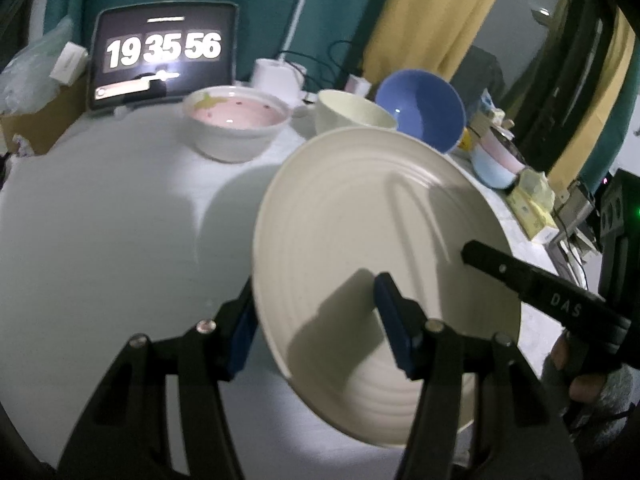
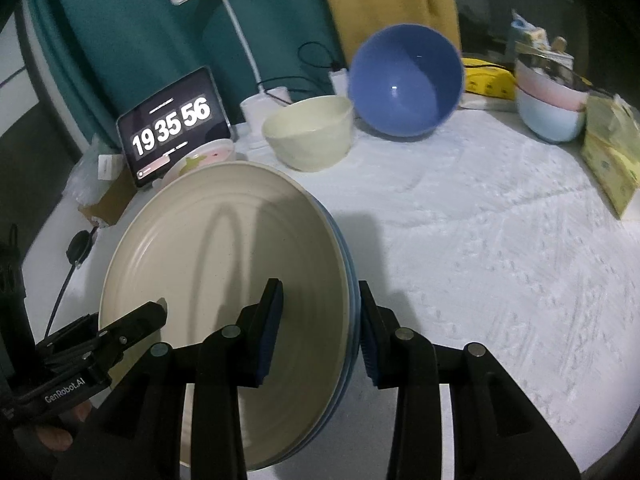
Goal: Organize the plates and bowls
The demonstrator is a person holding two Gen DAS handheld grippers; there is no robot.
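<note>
A cream ribbed plate (image 1: 360,216) is held tilted above the white table (image 1: 100,220); a blue plate (image 2: 352,280) is stacked under it, showing in the right wrist view (image 2: 208,256). My left gripper (image 1: 316,320) clamps the plate stack's left rim. My right gripper (image 2: 320,328) clamps the right rim. The right gripper also shows at the right of the left wrist view (image 1: 520,280). A pink-lined white bowl (image 1: 236,120), a cream bowl (image 1: 352,114) and a tilted blue bowl (image 1: 420,108) stand at the back.
A tablet clock (image 1: 164,52) and a desk lamp (image 2: 240,40) stand at the back. Stacked pastel bowls (image 2: 552,108) and yellow tissue packs (image 2: 612,160) sit at the right edge. A cardboard box (image 1: 36,120) is at the left.
</note>
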